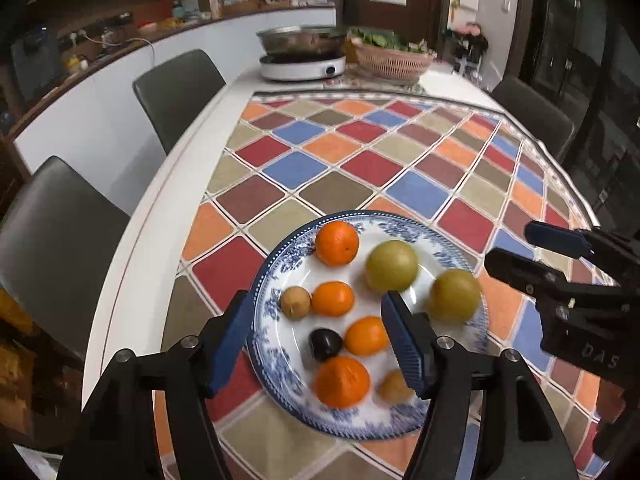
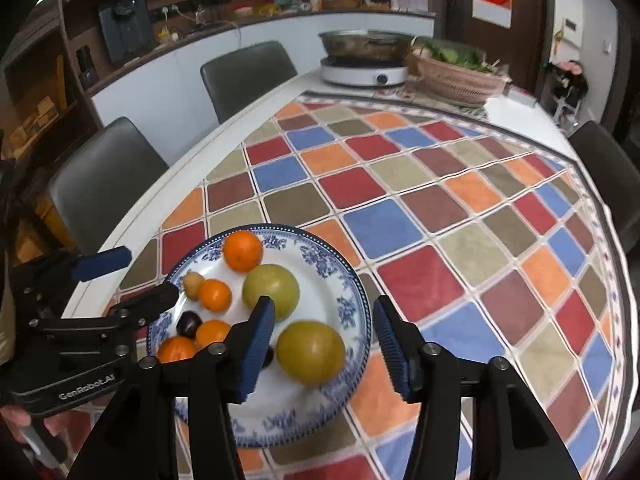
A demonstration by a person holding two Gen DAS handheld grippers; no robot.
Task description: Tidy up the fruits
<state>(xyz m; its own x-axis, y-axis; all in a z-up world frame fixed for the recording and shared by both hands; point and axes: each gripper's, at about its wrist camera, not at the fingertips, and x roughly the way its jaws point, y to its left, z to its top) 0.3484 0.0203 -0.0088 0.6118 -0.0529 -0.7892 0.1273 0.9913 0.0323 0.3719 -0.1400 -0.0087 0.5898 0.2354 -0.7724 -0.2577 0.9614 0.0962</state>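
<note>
A blue-and-white plate (image 1: pixel 264 320) (image 2: pixel 348 304) lies on the checked tablecloth and holds several oranges (image 1: pixel 337 244) (image 2: pixel 242 251), two yellow-green round fruits (image 1: pixel 392 266) (image 2: pixel 271 290), small brown fruits (image 1: pixel 295 303) and a dark plum (image 1: pixel 325 345) (image 2: pixel 189 324). My left gripper (image 1: pixel 317 296) (image 2: pixel 151 274) hovers open over the plate's left half, its pads touching nothing. Over the plate's right side my right gripper (image 2: pixel 323 304) (image 1: pixel 511 245) is open too. The nearer yellow-green fruit (image 2: pixel 311 352) (image 1: pixel 455 295) rests on the plate below its fingers, blurred and ungripped.
At the table's far end an induction cooker (image 1: pixel 302 66) carries a steel pot, beside a woven basket of greens (image 1: pixel 394 62). Dark chairs (image 1: pixel 176 92) stand along the left edge, another (image 2: pixel 608 172) at the right. The white table rim (image 1: pixel 132 264) runs close to the plate's left.
</note>
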